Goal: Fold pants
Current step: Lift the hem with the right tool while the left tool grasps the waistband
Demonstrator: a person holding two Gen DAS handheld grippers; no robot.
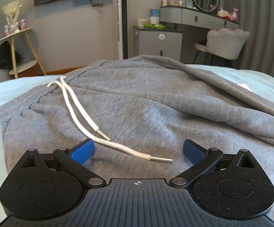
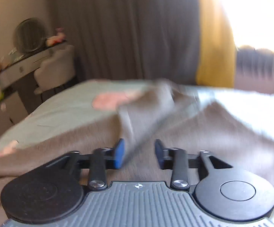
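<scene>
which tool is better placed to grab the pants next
Right, probably. The right tool already has a raised fold of the pants between its open jaws; the left tool is open over flat fabric.

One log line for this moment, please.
left gripper: open, over drawstring | right gripper: open, holds nothing | grey sweatpants: spread on bed, unfolded
</scene>
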